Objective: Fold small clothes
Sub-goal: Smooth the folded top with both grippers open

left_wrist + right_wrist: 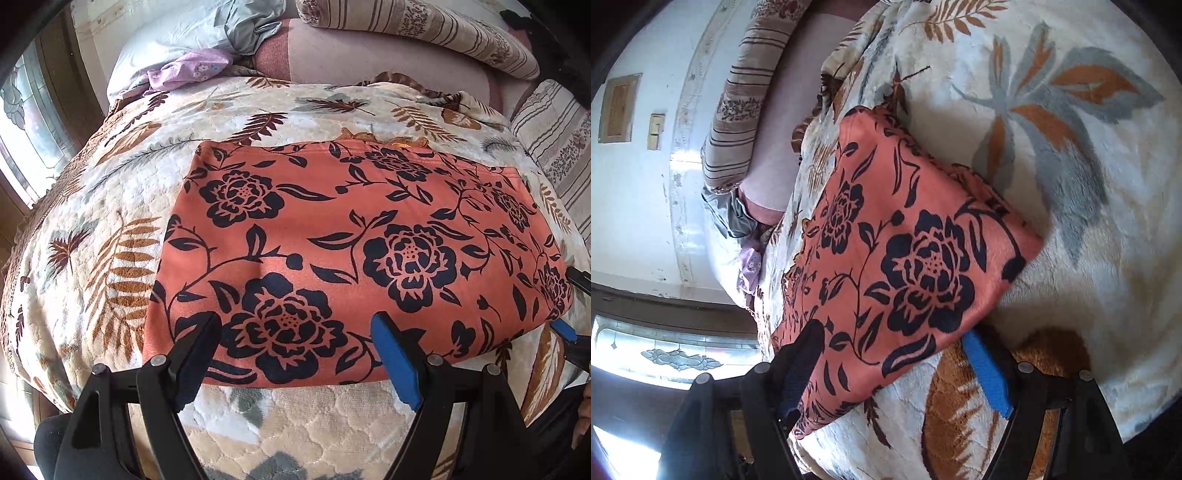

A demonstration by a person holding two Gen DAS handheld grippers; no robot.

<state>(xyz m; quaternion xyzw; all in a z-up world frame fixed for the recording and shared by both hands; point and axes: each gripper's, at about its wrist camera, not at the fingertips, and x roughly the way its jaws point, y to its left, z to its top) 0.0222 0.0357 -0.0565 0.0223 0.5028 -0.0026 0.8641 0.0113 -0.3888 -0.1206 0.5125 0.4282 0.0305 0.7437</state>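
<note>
An orange garment (354,243) printed with black flowers lies folded into a broad rectangle on a bed, spread over a cream leaf-patterned blanket (110,206). Its near edge runs straight and sits just short of the blanket's front, while bare blanket stays open to the left of the cloth and beyond its far edge. On the right-hand side, past the garment's corner, the right wrist view shows a wide stretch of uncovered blanket (1089,184).

Behind the blanket lie a striped bolster (417,26), a pale grey pillow (192,29) and a small lilac floral cloth (192,70), all well apart from the garment. A patterned glass window (26,122) stands at the left.

The left gripper (299,354) hovers low at the garment's near edge, jaws spread wide, the cloth showing between them. The right gripper (897,369) is rolled onto its side at the garment's right corner, jaws spread, 1 above the cloth and 1 seemingly on the blanket beside it; contact is hard to judge.
</note>
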